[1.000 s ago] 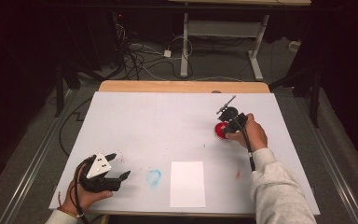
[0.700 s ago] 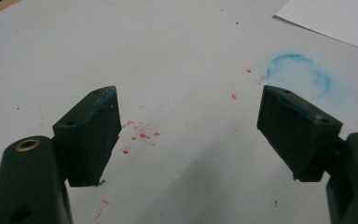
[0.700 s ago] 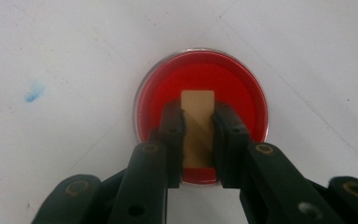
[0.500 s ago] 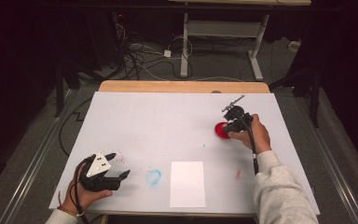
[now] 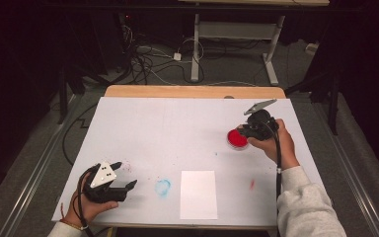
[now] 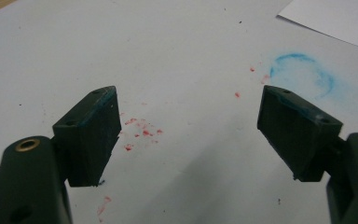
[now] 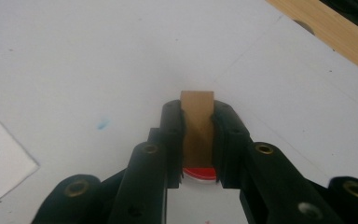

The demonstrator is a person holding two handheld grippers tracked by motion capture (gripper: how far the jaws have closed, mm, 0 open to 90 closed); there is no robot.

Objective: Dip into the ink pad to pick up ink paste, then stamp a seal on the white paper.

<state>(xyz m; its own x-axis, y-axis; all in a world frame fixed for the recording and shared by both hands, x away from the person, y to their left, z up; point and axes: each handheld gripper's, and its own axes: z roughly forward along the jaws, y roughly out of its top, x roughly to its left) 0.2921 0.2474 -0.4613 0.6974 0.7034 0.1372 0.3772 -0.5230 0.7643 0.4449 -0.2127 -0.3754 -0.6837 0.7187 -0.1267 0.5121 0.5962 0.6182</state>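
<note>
From the high view, the right tongs [image 5: 250, 132] had lifted off the red ink pad [image 5: 236, 138] at the far right of the white counter [image 5: 177, 128]; a second earlier they sat lower and closer against the pad, and now they hung just above its right edge. The left tongs [image 5: 123, 177] had not shifted, resting at the near left corner beside a blue smudge [image 5: 163, 186], with the white sheet [image 5: 198, 194] lying just right of that.

In the left gripper view, the left tongs [image 6: 189, 135] stood wide with nothing between them, over red specks [image 6: 140, 133] on the counter.

In the right gripper view, the right tongs [image 7: 198, 140] were clamped narrowly on a wooden stamp [image 7: 198, 126], its block upright between the jaws and the red pad [image 7: 198, 174] showing beneath. The stamp looked freshly inked and ready to carry to the sheet, probably the next step.
</note>
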